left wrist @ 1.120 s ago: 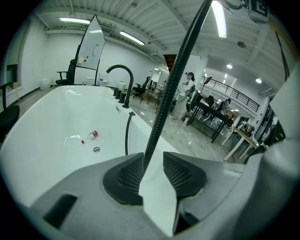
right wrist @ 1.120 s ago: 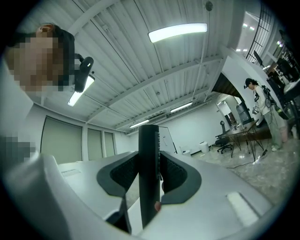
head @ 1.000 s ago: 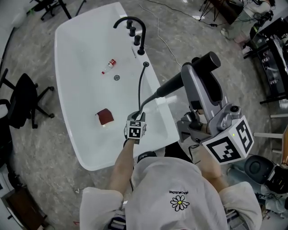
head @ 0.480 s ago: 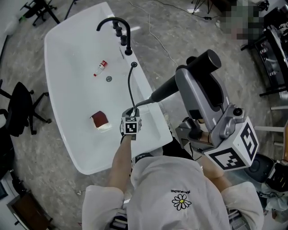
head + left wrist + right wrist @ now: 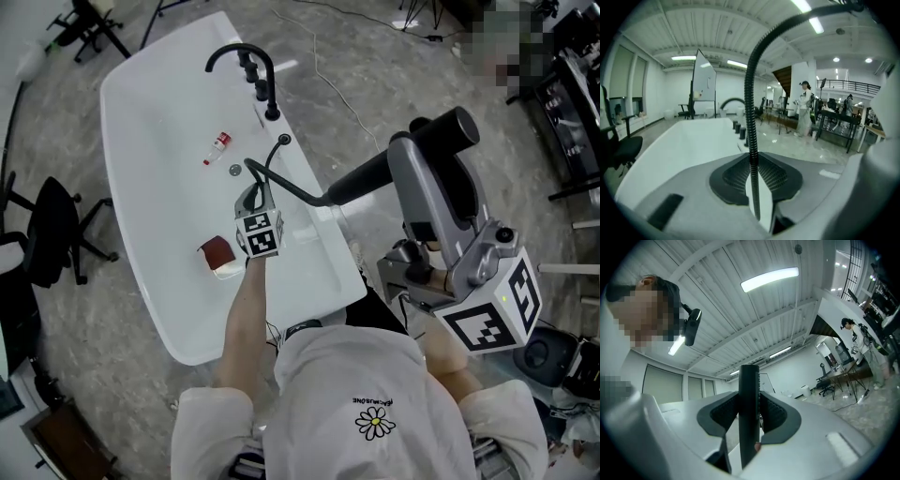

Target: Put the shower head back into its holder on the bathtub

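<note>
Grey stone floor (image 5: 394, 103), white bathtub (image 5: 155, 141), black faucet (image 5: 246, 58) on its far rim. Left gripper (image 5: 754, 176) is over the tub; its jaws have just been closing and clamp the hose (image 5: 751, 108). Right gripper (image 5: 750, 416) grasps the shower head (image 5: 361, 183), right of the left gripper and outside the tub.

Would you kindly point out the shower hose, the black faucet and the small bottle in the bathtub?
shower hose (image 5: 750, 122): left gripper view, on its straight ribbed stretch.
black faucet (image 5: 273, 111): head view, on the foot of the spout.
small bottle (image 5: 218, 145): head view, on the middle of its body.
</note>
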